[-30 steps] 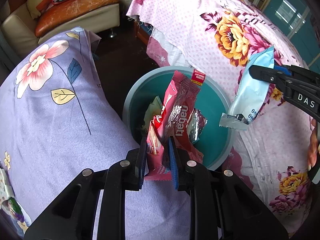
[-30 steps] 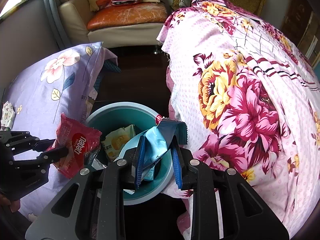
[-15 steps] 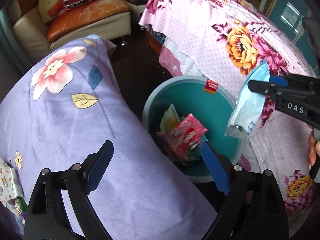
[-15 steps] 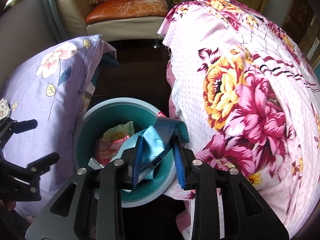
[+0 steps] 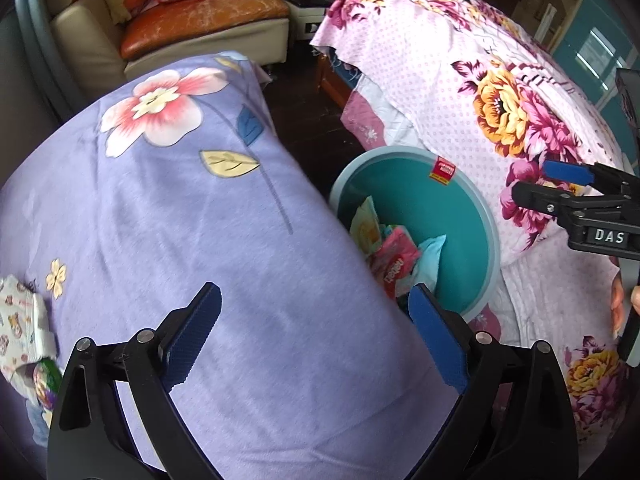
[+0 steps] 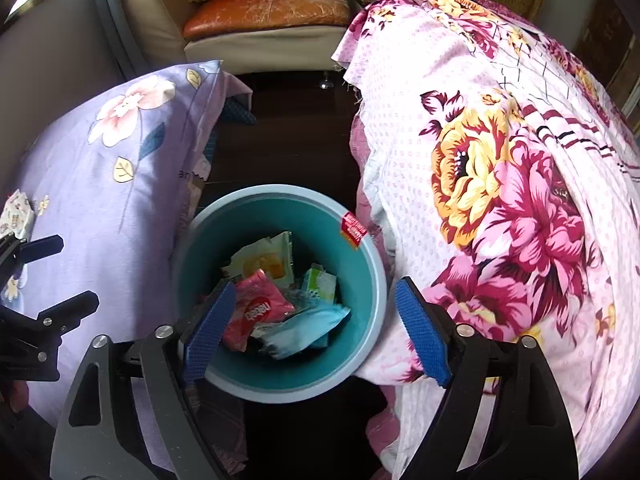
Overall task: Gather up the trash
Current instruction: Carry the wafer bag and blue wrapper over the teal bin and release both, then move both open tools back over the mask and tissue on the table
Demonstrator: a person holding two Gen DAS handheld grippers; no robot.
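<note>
floor (image 6: 296, 136): dark wood
sofa (image 6: 256, 24): cream, orange cushion
beds: lilac floral cover (image 5: 168, 208), pink floral cover (image 6: 520, 184)

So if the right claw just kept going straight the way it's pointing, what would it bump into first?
Probably the trash in the teal bin. The right claw, open and empty, points down into it, so it would likely meet the light blue wrapper lying on top, beside the pink wrapper. Depth is hard to judge.

We see a teal bin (image 6: 360, 280), a pink wrapper (image 6: 256, 312), a lilac flowered blanket (image 5: 200, 240) and a pink floral sheet (image 6: 520, 200).
</note>
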